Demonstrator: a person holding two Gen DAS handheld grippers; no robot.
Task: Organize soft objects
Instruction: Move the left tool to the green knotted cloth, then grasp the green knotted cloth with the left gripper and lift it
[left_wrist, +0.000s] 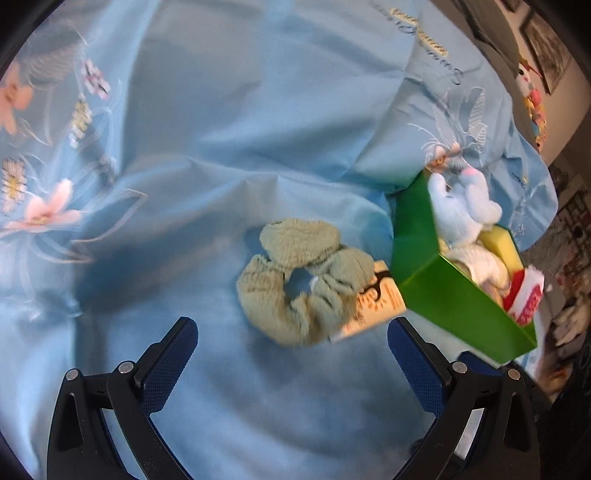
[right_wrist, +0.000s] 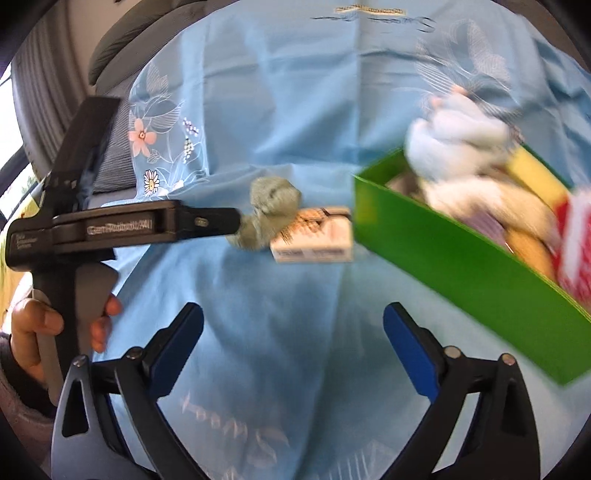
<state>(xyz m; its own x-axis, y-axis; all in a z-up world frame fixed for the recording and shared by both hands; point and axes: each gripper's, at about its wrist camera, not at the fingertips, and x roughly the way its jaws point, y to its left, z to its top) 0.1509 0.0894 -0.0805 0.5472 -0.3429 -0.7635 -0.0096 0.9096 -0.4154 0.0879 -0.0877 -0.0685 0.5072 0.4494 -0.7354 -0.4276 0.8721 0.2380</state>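
Sage-green scrunchie (left_wrist: 304, 282) lying on the blue floral cloth (left_wrist: 207, 155), directly ahead of the left gripper (left_wrist: 291, 349) and slightly toward its right finger; jaws spread wide, nothing between them. Green box (left_wrist: 458, 302) just beyond that right finger, already loaded with a pale blue plush (left_wrist: 463, 205), a yellow sponge (left_wrist: 504, 245) and other soft items. Small printed carton (left_wrist: 373, 308) wedged between scrunchie and box, partly under the scrunchie's edge.

Likely step in hand: approach to the scrunchie. Best done by centring the ring between the pads, descending until the tips meet the cloth, then closing on the fabric bulk alone, clear of the carton and of loose cloth.

Left gripper pitched steeply downward, seen from the right wrist view crossing from the side, a hand (right_wrist: 40, 332) wrapped on its grip. Right gripper (right_wrist: 293, 328) likewise angled down, jaws apart and empty, box ahead near its right finger.
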